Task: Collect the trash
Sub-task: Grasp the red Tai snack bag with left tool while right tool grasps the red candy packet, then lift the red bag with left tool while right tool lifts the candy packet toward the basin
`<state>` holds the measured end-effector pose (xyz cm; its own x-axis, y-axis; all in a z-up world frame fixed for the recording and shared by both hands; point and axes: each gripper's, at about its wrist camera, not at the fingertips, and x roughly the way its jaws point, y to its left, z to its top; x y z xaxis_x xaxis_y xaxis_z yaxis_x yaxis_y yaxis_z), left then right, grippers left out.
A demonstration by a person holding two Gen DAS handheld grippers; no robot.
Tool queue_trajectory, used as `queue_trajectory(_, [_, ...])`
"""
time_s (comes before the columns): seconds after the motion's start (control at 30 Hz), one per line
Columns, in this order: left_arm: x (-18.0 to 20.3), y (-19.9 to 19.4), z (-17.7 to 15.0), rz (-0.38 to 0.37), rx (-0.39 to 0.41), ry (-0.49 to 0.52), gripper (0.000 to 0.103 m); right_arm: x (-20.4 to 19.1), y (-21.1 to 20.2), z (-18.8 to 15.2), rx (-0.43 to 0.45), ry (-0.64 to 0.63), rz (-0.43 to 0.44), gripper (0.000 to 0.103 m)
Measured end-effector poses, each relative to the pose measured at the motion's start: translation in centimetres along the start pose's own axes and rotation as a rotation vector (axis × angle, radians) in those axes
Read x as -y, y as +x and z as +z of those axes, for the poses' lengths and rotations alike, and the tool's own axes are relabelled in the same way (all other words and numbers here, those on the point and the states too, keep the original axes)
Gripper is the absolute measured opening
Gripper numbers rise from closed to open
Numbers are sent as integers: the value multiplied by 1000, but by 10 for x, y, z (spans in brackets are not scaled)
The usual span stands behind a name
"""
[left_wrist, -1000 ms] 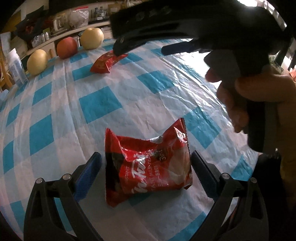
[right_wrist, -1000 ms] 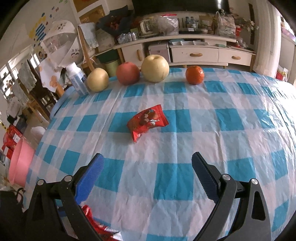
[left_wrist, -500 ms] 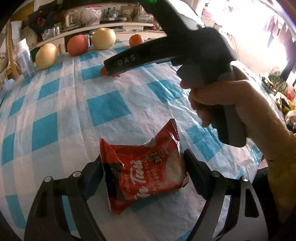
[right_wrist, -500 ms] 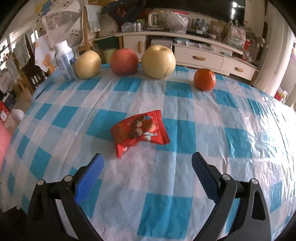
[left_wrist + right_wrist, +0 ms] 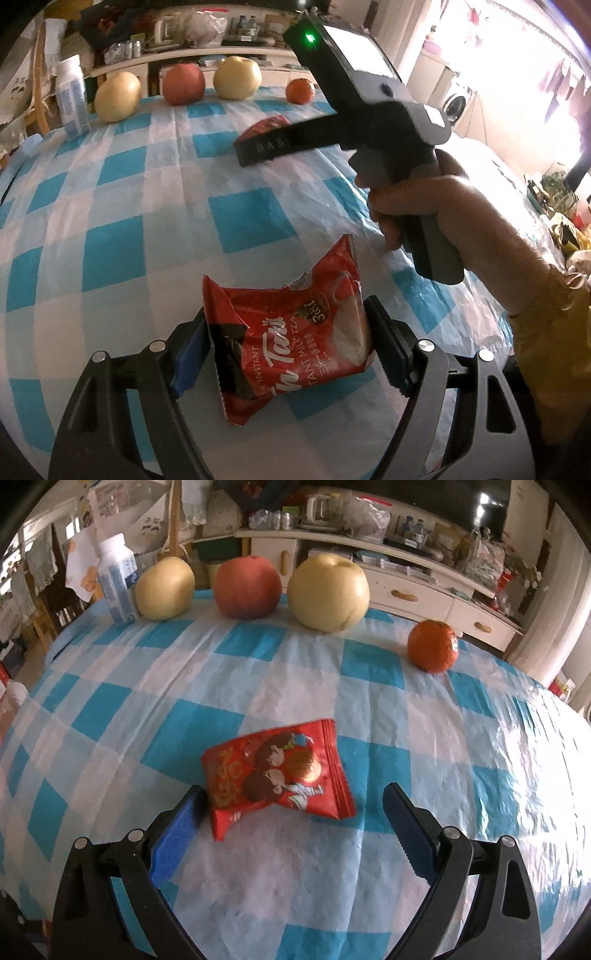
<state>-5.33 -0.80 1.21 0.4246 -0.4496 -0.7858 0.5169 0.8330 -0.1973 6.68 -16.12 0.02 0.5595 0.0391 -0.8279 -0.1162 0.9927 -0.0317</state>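
Two red wrappers, light and crushable: left tongs (image 5: pixel 288 347) have just closed across the milk tea packet (image 5: pixel 291 336); right tongs (image 5: pixel 291 834) gape, snack packet (image 5: pixel 277 775) between them, untouched.

The red milk tea packet (image 5: pixel 291 339), lower centre of the left wrist view, reads "INSTANT", "MILK TEA" and "3in1". The black gripper arm (image 5: pixel 280 144), upper centre, bears "DAS".

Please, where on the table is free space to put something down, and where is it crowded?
Free: the checked tablecloth between the fruit row and the cartoon snack packet, and right of the orange. Crowded: the far edge, with bottle, two pears, apple.
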Motion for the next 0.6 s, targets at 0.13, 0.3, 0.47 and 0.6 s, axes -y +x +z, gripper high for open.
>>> queue_trajectory(0.13, [-8,-7,0,11,22,-22,79,-2,1,2,11,-11,-7,95])
queue_trajectory(0.3, [-19,-15,1,26,49,-54,79,-3,0,2,26,-20,7,85])
queue_trajectory(0.47, [-32,-21,4,45,72,-89,79,-4,-2,1,28,-16,39,73])
queue_trajectory(0.6, [-42,-26,6,77,91,-108,79,-4,-3,1,26,-15,60,65])
